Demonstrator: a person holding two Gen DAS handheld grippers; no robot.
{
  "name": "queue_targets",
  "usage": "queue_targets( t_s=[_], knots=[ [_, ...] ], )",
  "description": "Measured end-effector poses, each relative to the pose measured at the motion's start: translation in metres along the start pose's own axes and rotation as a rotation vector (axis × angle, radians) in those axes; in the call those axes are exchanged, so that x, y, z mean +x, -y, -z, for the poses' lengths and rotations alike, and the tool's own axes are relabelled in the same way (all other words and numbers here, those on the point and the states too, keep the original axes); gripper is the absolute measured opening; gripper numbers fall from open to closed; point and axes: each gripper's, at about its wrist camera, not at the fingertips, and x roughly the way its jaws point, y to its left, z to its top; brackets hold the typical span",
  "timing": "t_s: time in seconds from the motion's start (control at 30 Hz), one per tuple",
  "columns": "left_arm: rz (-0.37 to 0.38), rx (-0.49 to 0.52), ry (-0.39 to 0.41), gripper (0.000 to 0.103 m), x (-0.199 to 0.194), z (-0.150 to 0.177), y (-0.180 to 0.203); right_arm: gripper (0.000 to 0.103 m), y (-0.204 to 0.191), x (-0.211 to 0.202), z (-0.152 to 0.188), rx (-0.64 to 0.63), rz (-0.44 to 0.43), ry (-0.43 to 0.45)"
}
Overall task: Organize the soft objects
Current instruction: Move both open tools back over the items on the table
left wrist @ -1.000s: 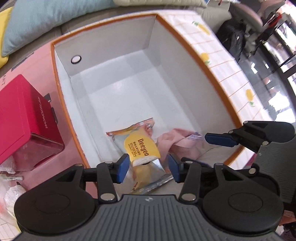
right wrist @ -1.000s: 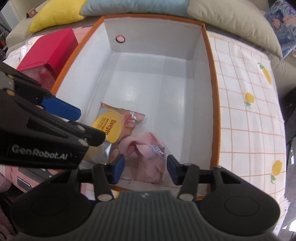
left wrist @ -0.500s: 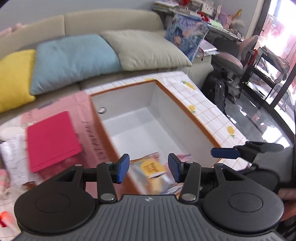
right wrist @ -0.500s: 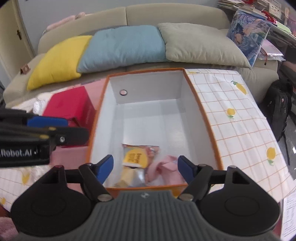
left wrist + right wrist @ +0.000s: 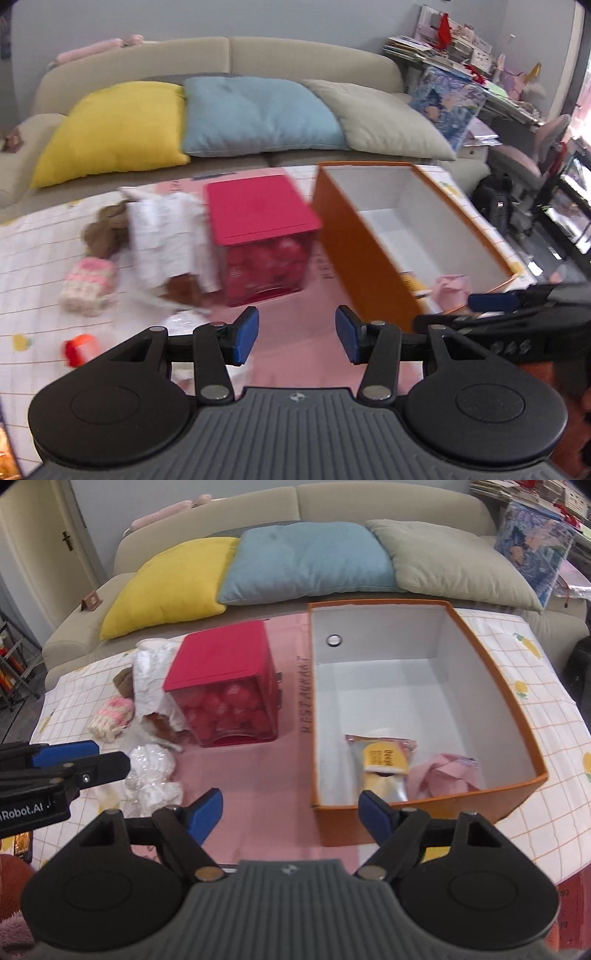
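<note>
- Left wrist view: the left gripper [image 5: 295,334] hangs over the pink mat [image 5: 295,314] with its blue fingers [image 5: 243,334] spread and nothing between them.
- Ahead and slightly left stands the red box [image 5: 258,218], lid on, its clear front showing red shapes inside.
- Left of the red box lies a white cloth [image 5: 166,236] draped over something brown; farther left are a brown toy [image 5: 105,232] and a pink-and-white knit [image 5: 90,286]. A small red-orange thing [image 5: 81,349] lies near left, blurred.
- To the right is the orange bin [image 5: 362,251], open, white inside; a pink cloth [image 5: 452,291] and a yellow corner of a packet [image 5: 412,282] show at its near end.
- The right gripper's finger [image 5: 491,301] reaches in from the right, just beside the bin's near corner.
- Right wrist view: the right gripper [image 5: 291,814] hovers at the near edge of the mat, fingers [image 5: 205,812] spread wide, holding nothing.
- The bin [image 5: 517,709] lies ahead right; inside, at the near end, the packet [image 5: 384,766] lies flat with the pink cloth [image 5: 447,779] touching its right side.
- The red box [image 5: 225,664] stands left of the bin, well apart from it.
- Left of the box: the white cloth [image 5: 151,679], the knit [image 5: 110,718], and a clear crinkled bag [image 5: 153,775] nearer.
- The left gripper [image 5: 66,755] enters from the left edge, over the crinkled bag's side.
- Sofa cushions [image 5: 306,561] line the far side.
</note>
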Motion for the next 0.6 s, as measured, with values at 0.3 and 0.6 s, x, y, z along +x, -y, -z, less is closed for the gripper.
queue_targets(
  t_s=[0.3,0.6],
  knots=[
    [-0.137,0.077,0.04,0.055,-0.02,0.049,-0.098,0.08,-0.065,0.016,-0.004,-0.104,-0.056,0.008],
    [-0.245,0.116,0.01,0.057,-0.013,0.08,-0.227,0.08,-0.125,0.052,-0.002,-0.151,-0.081,0.017]
  ],
)
